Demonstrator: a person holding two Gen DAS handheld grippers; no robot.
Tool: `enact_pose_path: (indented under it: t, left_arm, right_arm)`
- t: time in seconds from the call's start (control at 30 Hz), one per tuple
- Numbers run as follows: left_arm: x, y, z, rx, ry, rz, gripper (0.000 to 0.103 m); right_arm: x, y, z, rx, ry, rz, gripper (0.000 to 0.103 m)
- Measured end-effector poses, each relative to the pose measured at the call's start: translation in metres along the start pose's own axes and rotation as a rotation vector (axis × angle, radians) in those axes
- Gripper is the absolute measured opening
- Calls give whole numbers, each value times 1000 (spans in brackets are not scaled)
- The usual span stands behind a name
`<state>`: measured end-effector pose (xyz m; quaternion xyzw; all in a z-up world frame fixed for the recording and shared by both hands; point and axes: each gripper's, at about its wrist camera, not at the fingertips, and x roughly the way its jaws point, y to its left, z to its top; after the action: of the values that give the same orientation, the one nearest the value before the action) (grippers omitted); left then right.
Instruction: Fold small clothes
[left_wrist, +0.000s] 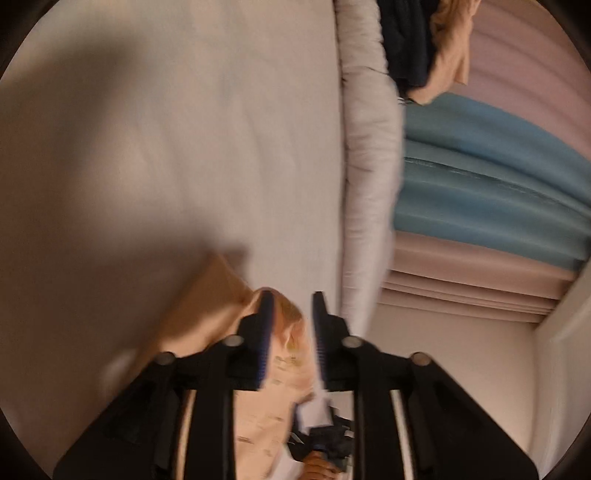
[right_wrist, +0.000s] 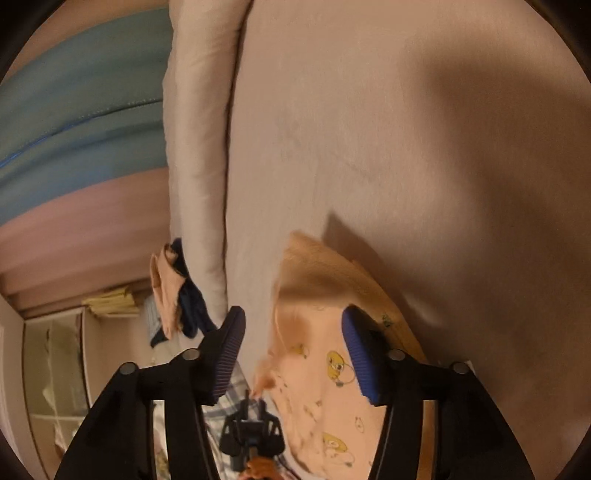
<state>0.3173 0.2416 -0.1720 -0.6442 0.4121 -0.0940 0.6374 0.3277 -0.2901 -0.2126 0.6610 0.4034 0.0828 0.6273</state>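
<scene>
A peach garment (left_wrist: 286, 365) printed with yellow cartoon figures lies on the pale bed sheet (left_wrist: 184, 147), one edge lifted. My left gripper (left_wrist: 292, 314) hovers over its edge with a narrow gap between the blue pads; the cloth shows through the gap and the pads do not press on it. In the right wrist view the same garment (right_wrist: 317, 354) lies under my right gripper (right_wrist: 293, 321), whose jaws stand wide apart with nothing pinched. The left gripper (right_wrist: 253, 402) appears small at the bottom, held by a hand, at the garment's other edge.
A rolled pale quilt (left_wrist: 369, 155) runs along the bed's edge. Beyond it is a blue padded panel (left_wrist: 480, 184). A heap of navy and peach clothes (right_wrist: 177, 295) sits by the quilt's end. Shelves (right_wrist: 55, 369) stand at the lower left.
</scene>
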Motion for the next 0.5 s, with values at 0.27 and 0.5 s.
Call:
enact_pose_path:
  t: [0.27,0.5]
  left_arm:
    - [-37,-14,-13,306,38,126,31]
    - [-56,-5,-53,514,167,133,31]
  right_arm:
    - [-43,31,-26,-345,-68,-136,56]
    - [-59,21,-78,-664,-3,-249,56]
